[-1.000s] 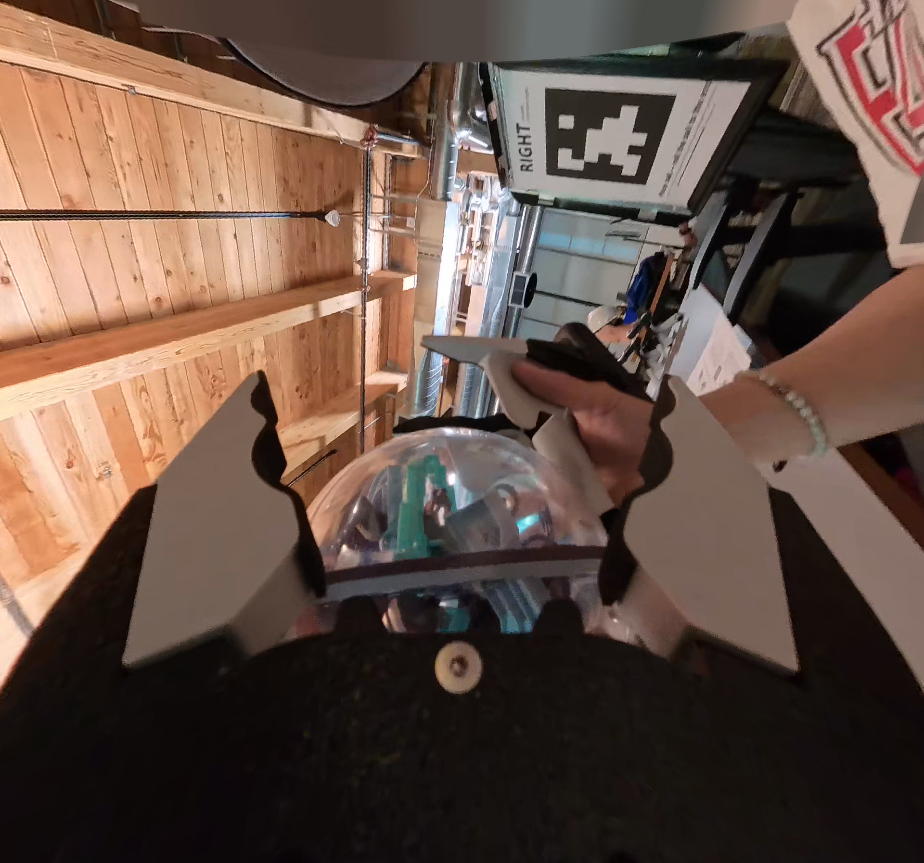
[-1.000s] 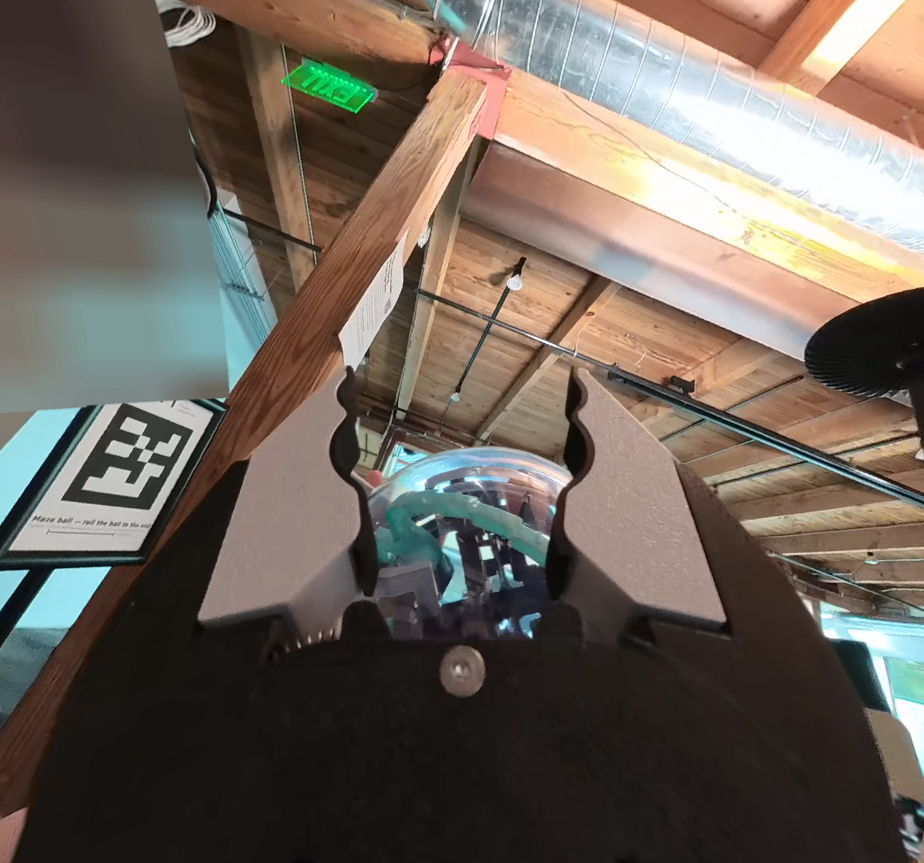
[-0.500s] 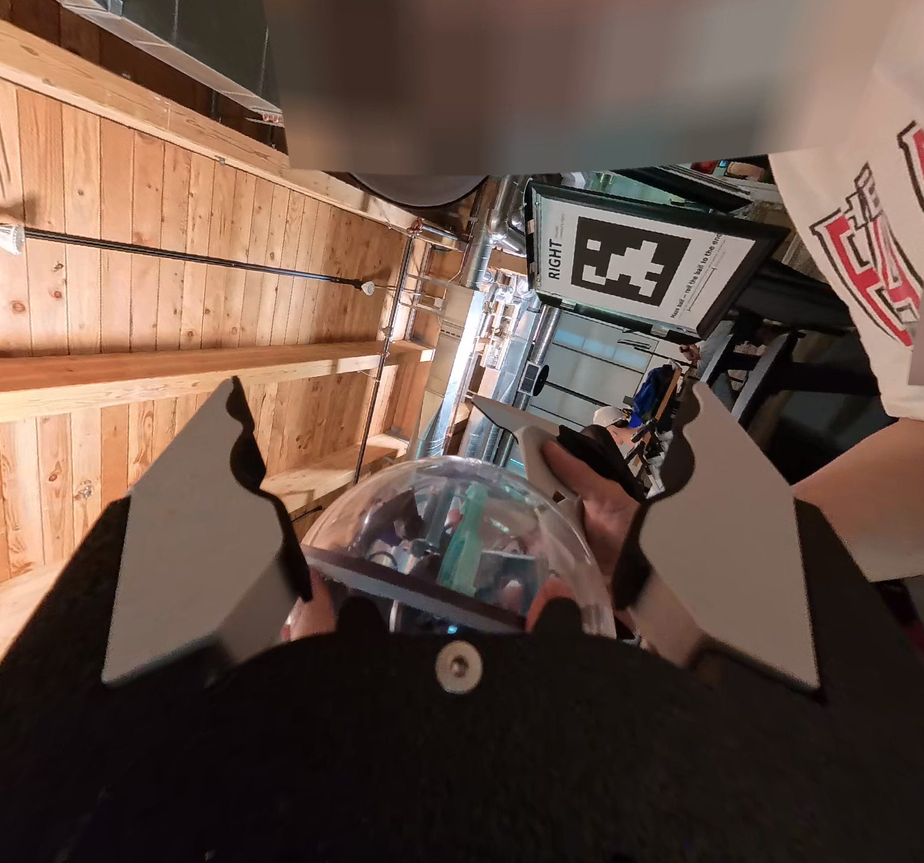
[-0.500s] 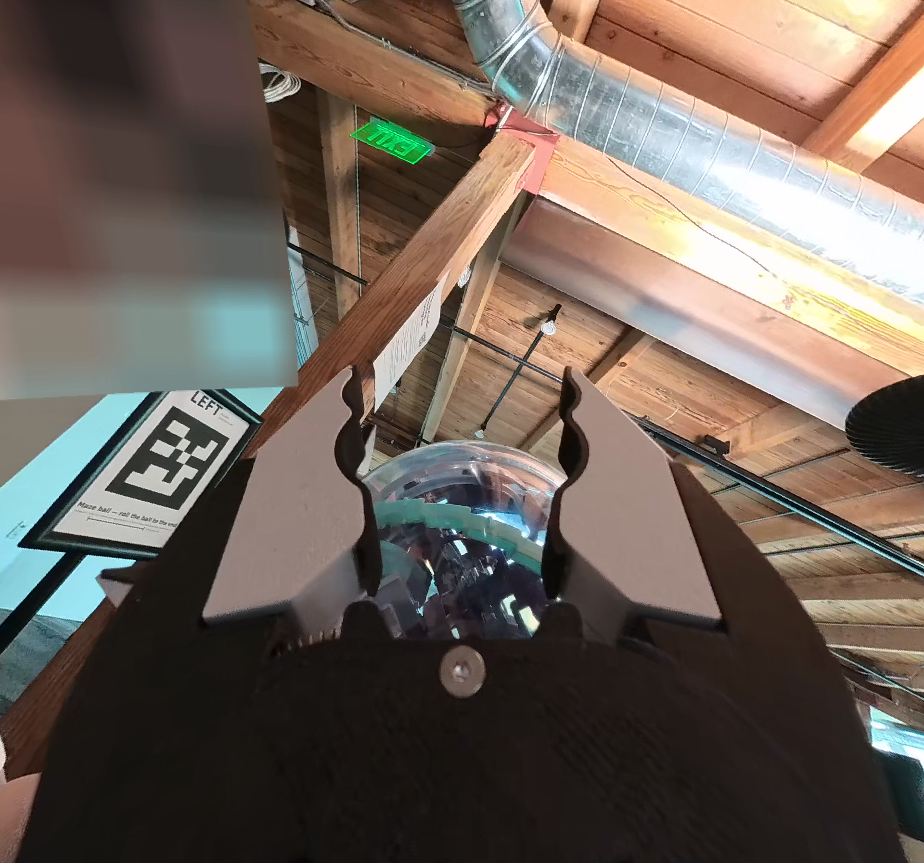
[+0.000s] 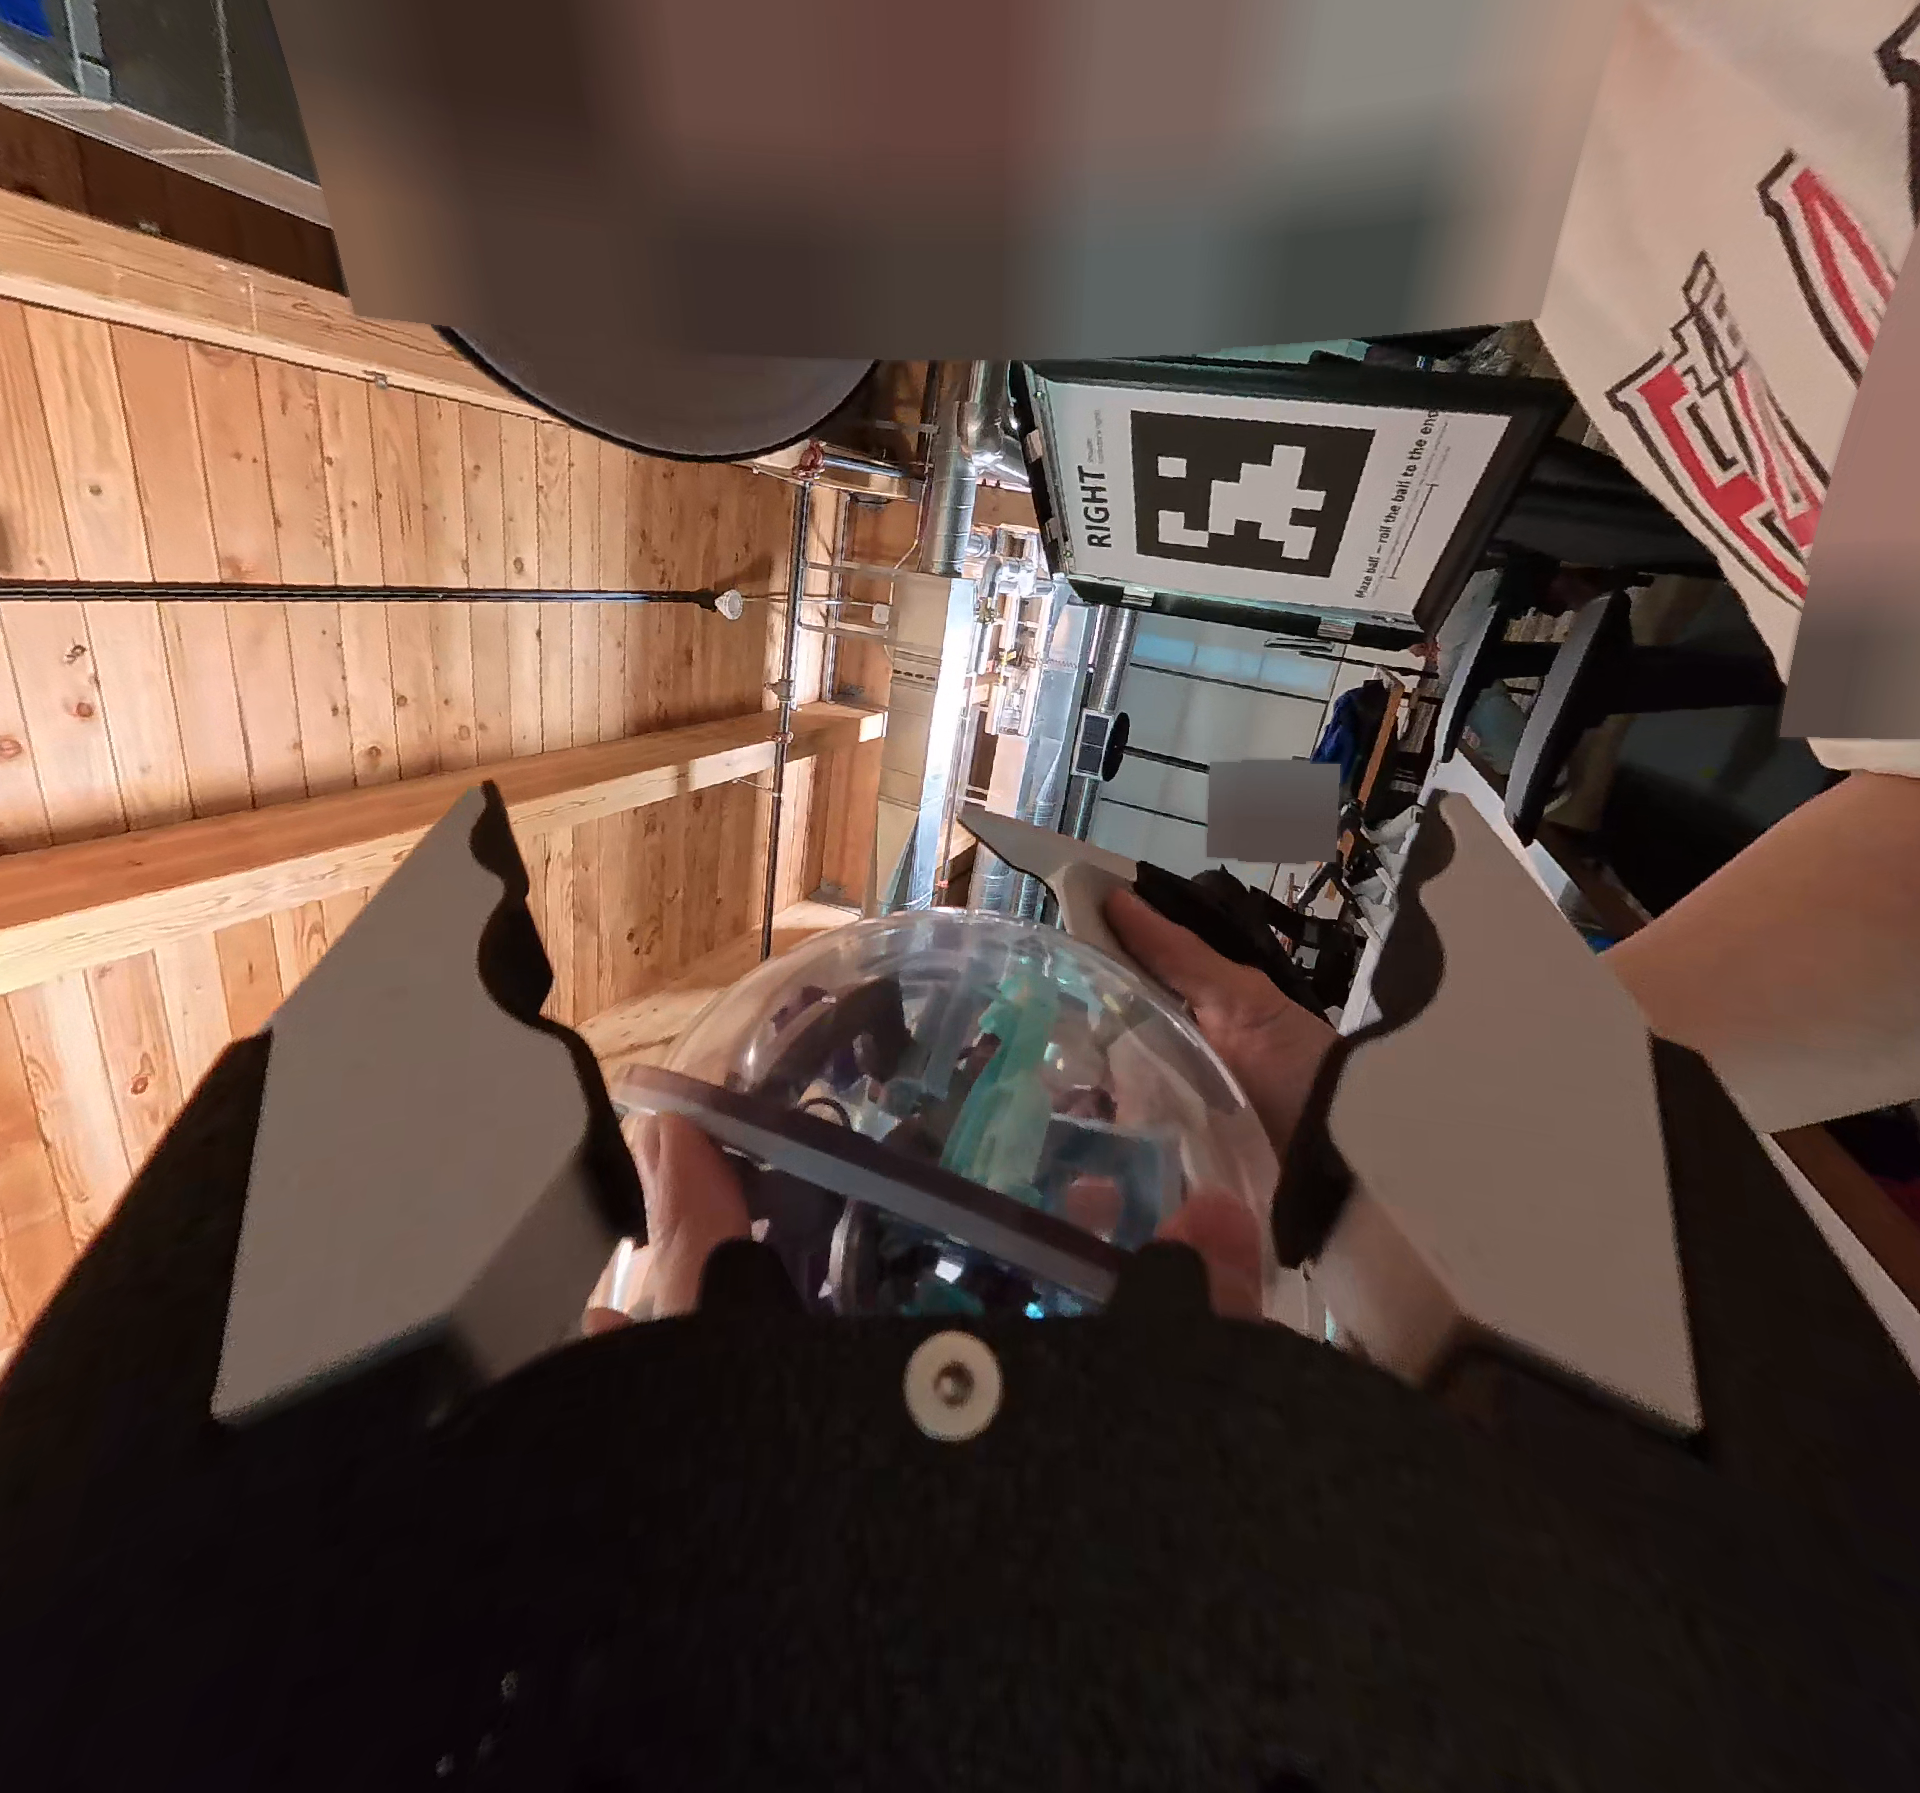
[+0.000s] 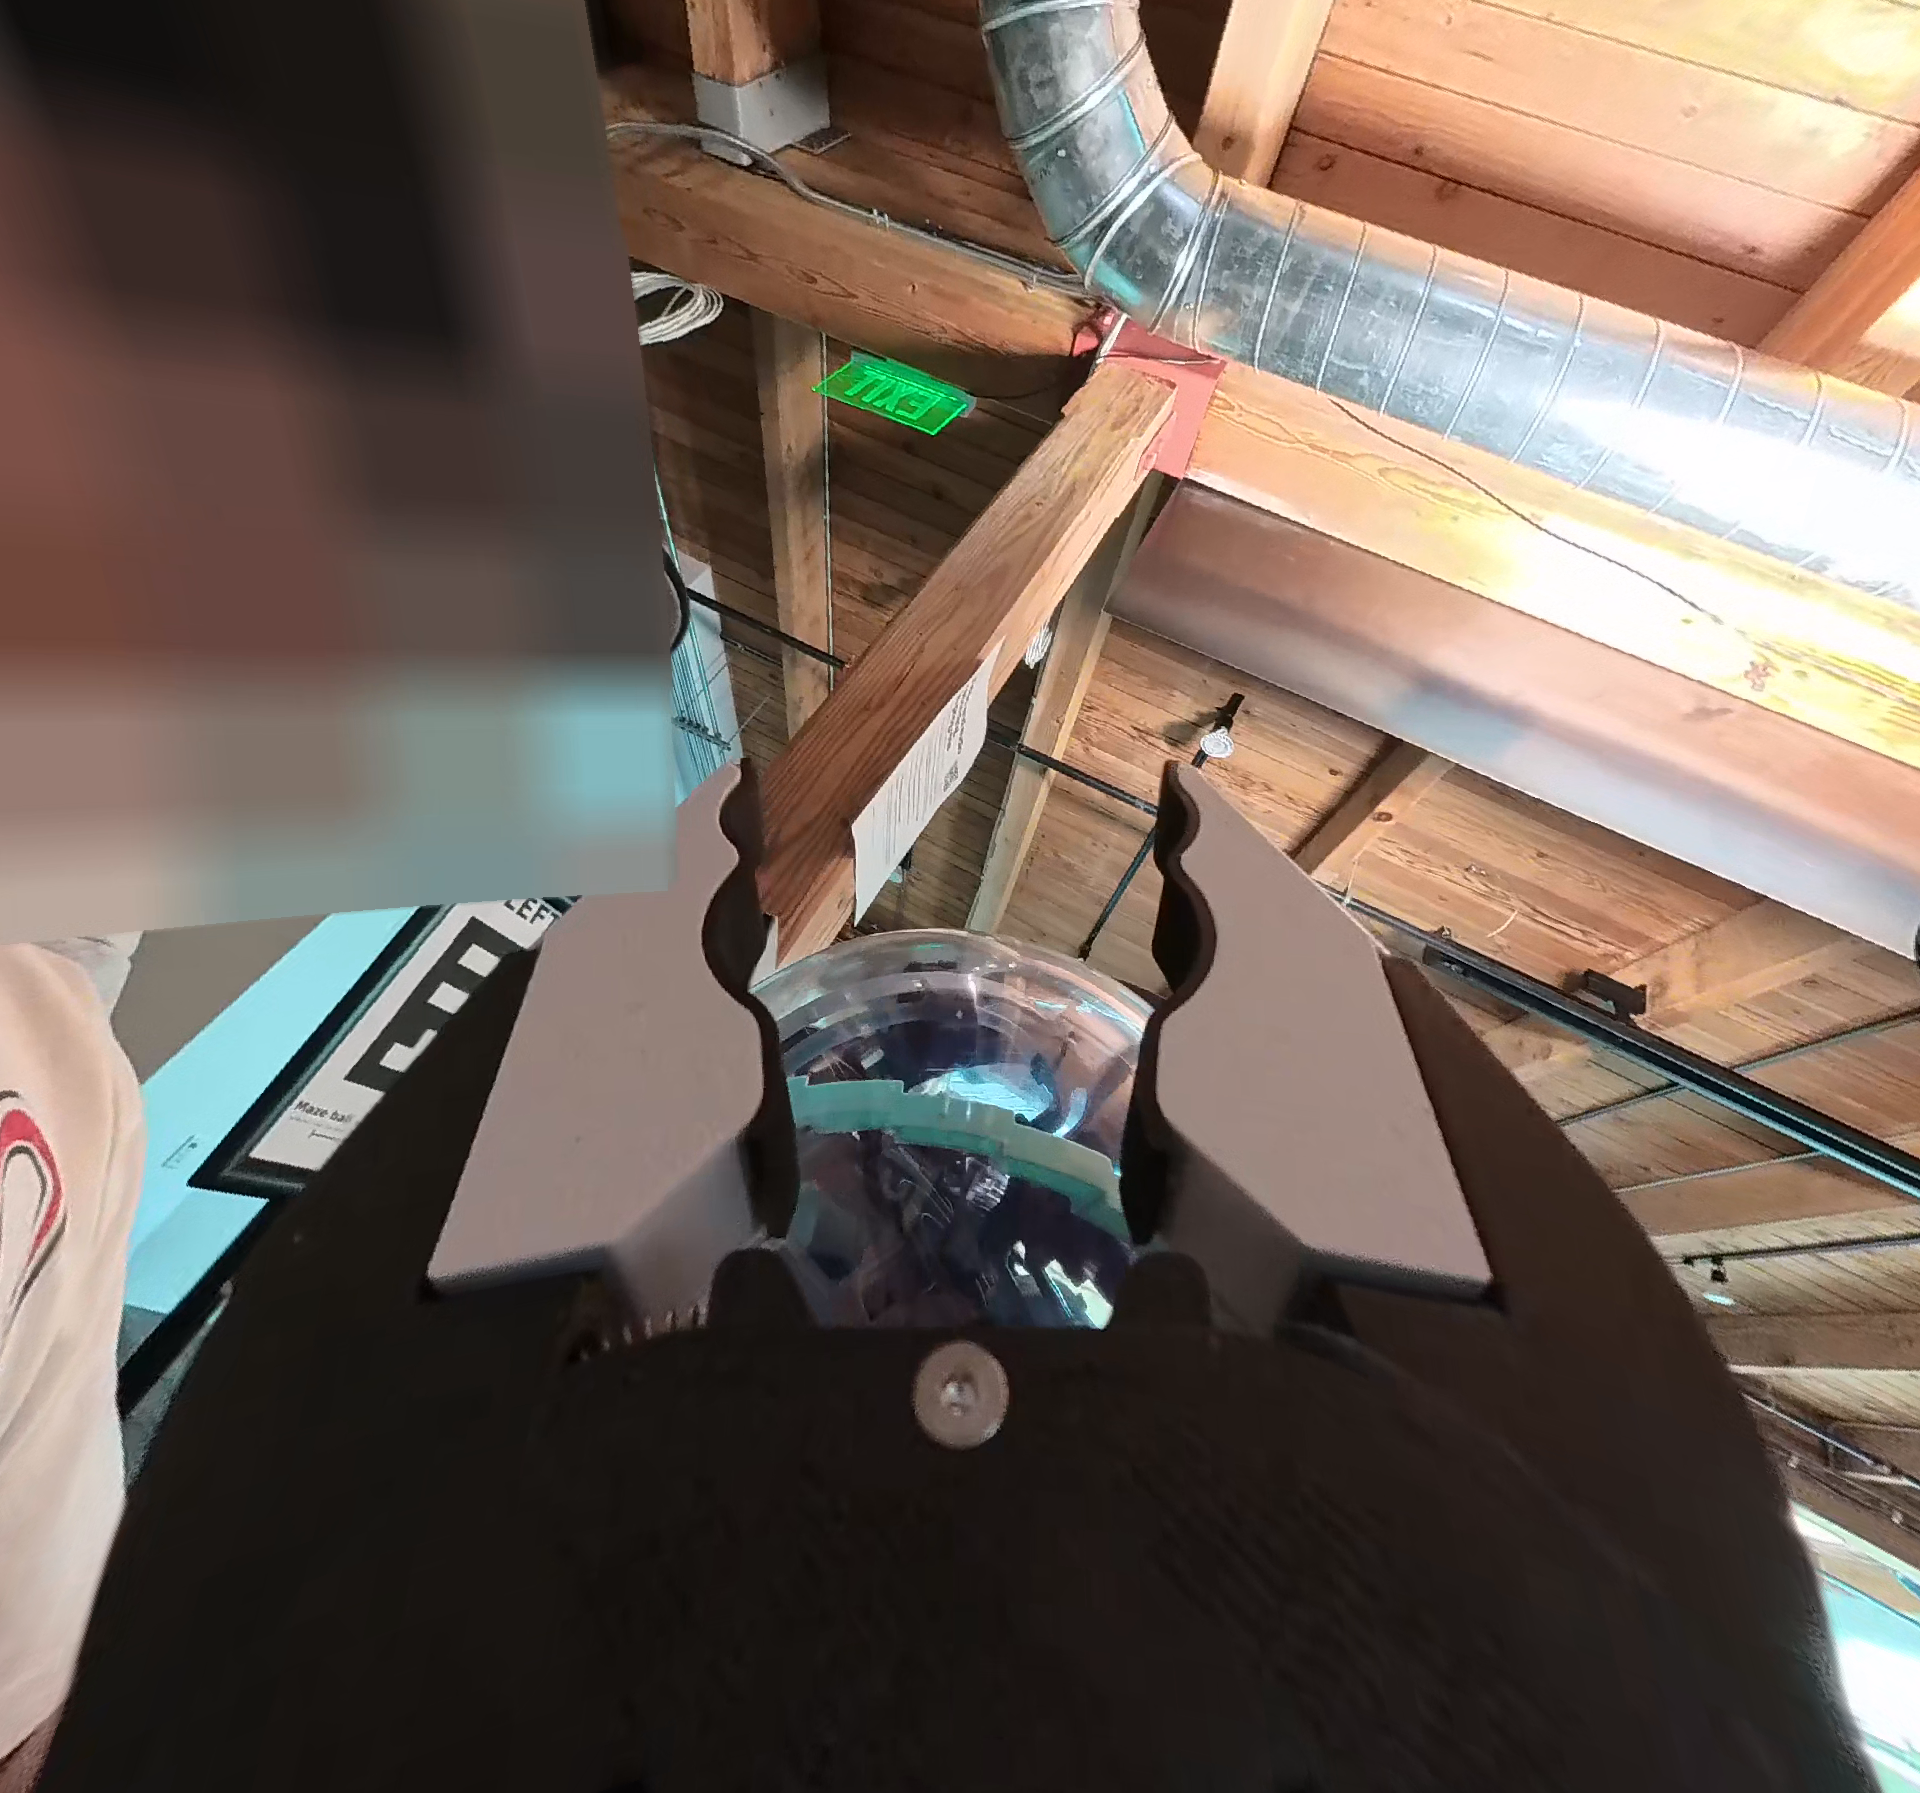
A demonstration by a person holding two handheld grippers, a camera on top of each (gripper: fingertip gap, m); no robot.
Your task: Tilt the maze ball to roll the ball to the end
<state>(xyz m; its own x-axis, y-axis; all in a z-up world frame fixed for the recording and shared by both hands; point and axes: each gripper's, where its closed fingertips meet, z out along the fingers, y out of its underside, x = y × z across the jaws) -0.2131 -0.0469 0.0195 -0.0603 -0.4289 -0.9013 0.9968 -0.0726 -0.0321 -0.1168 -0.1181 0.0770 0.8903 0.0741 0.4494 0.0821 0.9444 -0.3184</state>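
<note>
The maze ball (image 5: 935,1047) is a clear sphere with teal and dark tracks inside and a grey band around its middle. In the left wrist view it sits deep between the wide-set fingers of my left gripper (image 5: 966,808), which touch its sides. The band runs tilted, lower on the right. My right gripper (image 6: 958,777) is shut on the same ball (image 6: 956,1099) from another side, and one of its grey fingers (image 5: 1049,860) shows behind the ball with a hand (image 5: 1236,995) next to it. The small rolling ball cannot be made out.
Both views look up at a wooden ceiling with beams and a metal duct (image 6: 1351,309). A green lit sign (image 6: 894,398) hangs there. A framed marker sign (image 5: 1247,496) stands behind, also low left in the right wrist view (image 6: 343,1068). The person's white shirt (image 5: 1766,289) is at the right.
The ball has been turned: its grey band went from level to tilted down to the right. Both grippers swung with it, the right view pitching further up toward the duct. Both grips held.
</note>
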